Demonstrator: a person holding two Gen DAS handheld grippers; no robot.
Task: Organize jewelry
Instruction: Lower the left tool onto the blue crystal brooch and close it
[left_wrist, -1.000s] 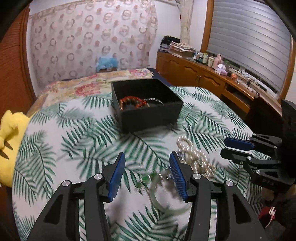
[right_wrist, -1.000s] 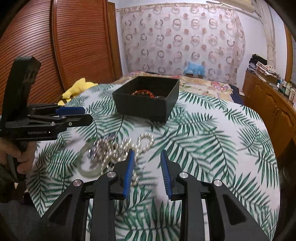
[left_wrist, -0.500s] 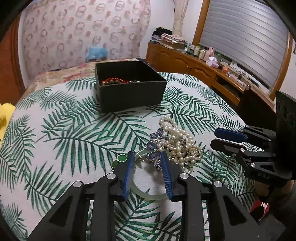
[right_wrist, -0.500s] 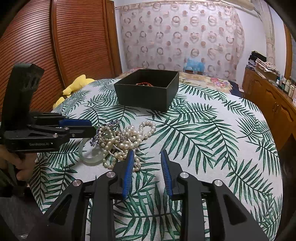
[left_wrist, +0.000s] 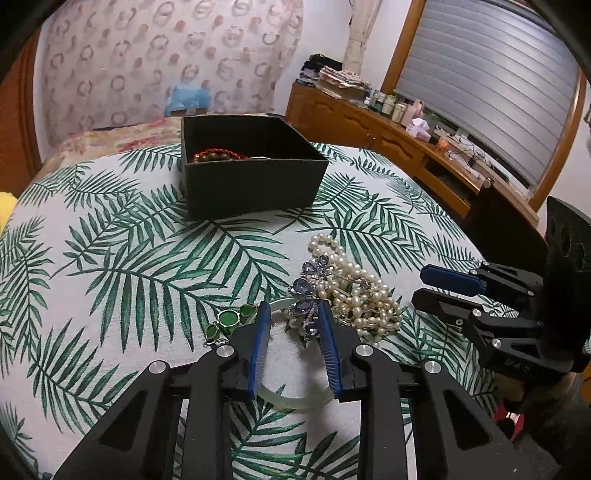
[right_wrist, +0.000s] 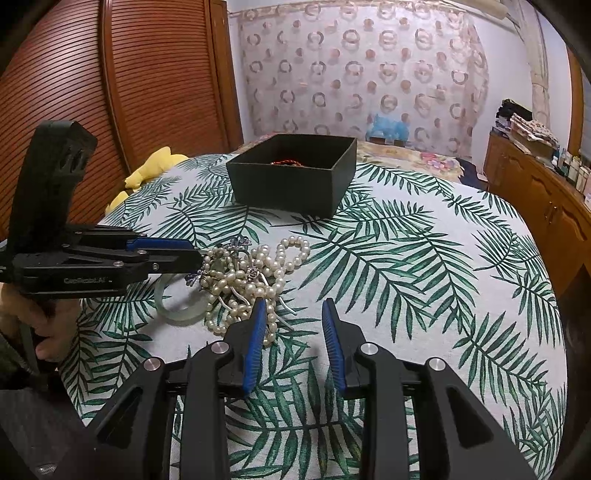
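Observation:
A black open box (left_wrist: 251, 181) stands on the leaf-print table and holds a red cord bracelet (left_wrist: 216, 153); it also shows in the right wrist view (right_wrist: 295, 184). A heap of pearl strands (left_wrist: 354, 291) lies with a blue butterfly brooch (left_wrist: 308, 291), a pale green bangle (left_wrist: 291, 395) and green stone earrings (left_wrist: 229, 321). My left gripper (left_wrist: 291, 314) is open, its fingers on either side of the brooch's near end, over the bangle. My right gripper (right_wrist: 291, 310) is open and empty at the near edge of the pearls (right_wrist: 255, 273).
A yellow plush toy (right_wrist: 147, 173) lies at the table's left edge. A wooden sideboard (left_wrist: 406, 147) with bottles runs along the right wall. A bed with a floral cover (left_wrist: 122, 136) stands behind the table. The table edge (right_wrist: 546, 332) curves off to the right.
My left gripper has narrowed and moved forward and down over the bangle to the brooch. My right gripper has drawn back a little from the pearls.

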